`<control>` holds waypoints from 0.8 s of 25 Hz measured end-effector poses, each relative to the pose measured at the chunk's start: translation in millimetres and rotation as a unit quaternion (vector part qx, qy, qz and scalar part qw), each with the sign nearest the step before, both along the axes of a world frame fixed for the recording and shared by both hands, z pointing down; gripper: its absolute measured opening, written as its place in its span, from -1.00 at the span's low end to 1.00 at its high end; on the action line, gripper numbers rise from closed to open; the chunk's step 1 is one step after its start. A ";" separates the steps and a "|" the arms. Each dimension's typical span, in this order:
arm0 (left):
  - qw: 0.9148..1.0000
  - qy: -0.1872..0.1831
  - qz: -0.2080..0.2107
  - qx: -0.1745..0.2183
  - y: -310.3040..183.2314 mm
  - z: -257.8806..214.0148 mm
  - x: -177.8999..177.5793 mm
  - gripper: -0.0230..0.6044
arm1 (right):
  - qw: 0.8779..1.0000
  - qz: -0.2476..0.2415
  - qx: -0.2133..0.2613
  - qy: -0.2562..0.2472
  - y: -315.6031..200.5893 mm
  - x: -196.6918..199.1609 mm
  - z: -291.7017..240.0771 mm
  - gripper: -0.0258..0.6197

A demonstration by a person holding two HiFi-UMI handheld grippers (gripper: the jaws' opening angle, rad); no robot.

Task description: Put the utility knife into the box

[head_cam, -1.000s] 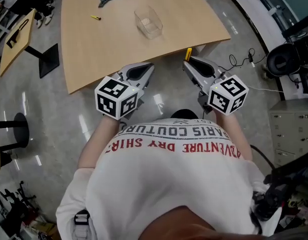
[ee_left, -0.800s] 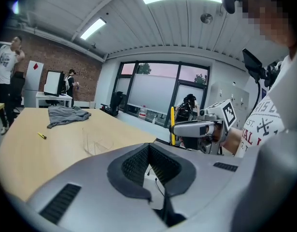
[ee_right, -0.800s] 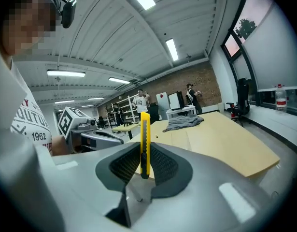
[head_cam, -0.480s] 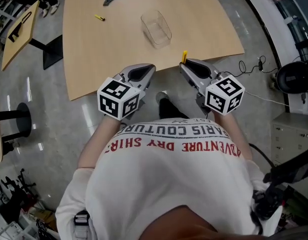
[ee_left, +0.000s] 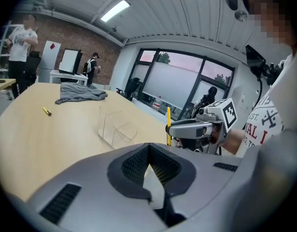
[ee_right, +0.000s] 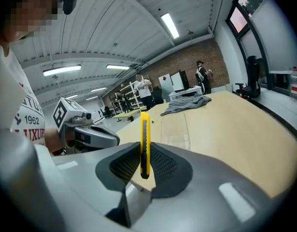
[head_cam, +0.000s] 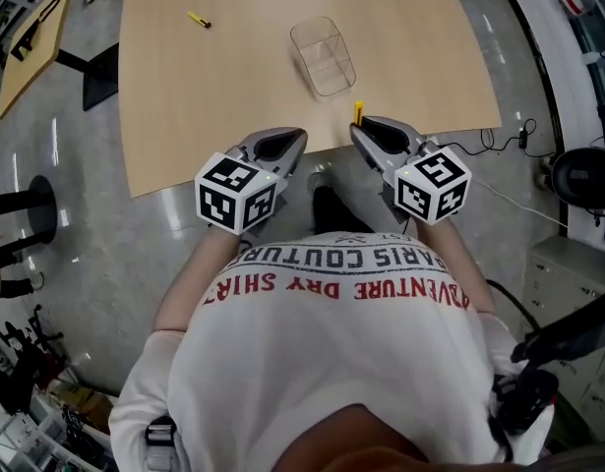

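- The right claw [head_cam: 362, 132] is clamped on the yellow utility knife [ee_right: 145, 144], which stands upright between its jaws, tip toward 12 o'clock in the right gripper view.
- The left claw [head_cam: 293, 138] has its jaws together with nothing between them, and it hangs level with the right one at the near edge of the counter [head_cam: 213, 96].
- The clear box [head_cam: 324, 57] sits empty on the counter, at about 11 o'clock from the knife and apart from it.
- The step in hand looks like the carry. The next move calls for bringing the knife above the box, lowering it inside, then letting go.
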State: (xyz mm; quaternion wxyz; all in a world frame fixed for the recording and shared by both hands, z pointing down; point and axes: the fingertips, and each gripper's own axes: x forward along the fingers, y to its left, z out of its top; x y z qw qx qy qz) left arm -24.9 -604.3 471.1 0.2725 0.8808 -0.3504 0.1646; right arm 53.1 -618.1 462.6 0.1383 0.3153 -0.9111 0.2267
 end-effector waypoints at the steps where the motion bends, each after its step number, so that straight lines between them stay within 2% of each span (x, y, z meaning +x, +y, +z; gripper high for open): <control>1: 1.000 0.000 -0.003 -0.001 -2.1 1.9 -2.2 -0.92 | 1.000 0.001 0.005 0.002 -6.1 -2.5 1.0 -0.74; 10: 1.000 -0.004 -0.015 -0.001 -28.2 3.2 -12.5 -0.92 | 0.998 0.022 0.056 0.029 -76.5 -18.1 6.8 -0.74; 15: 1.000 -0.005 -0.025 -0.011 -53.2 18.0 -18.9 -0.92 | 0.997 0.031 0.051 0.041 -114.1 -27.3 40.6 -0.74; 20: 0.999 -0.005 -0.029 -0.021 -54.8 20.9 -24.5 -0.92 | 0.997 0.032 0.044 0.050 -120.2 -36.7 55.4 -0.74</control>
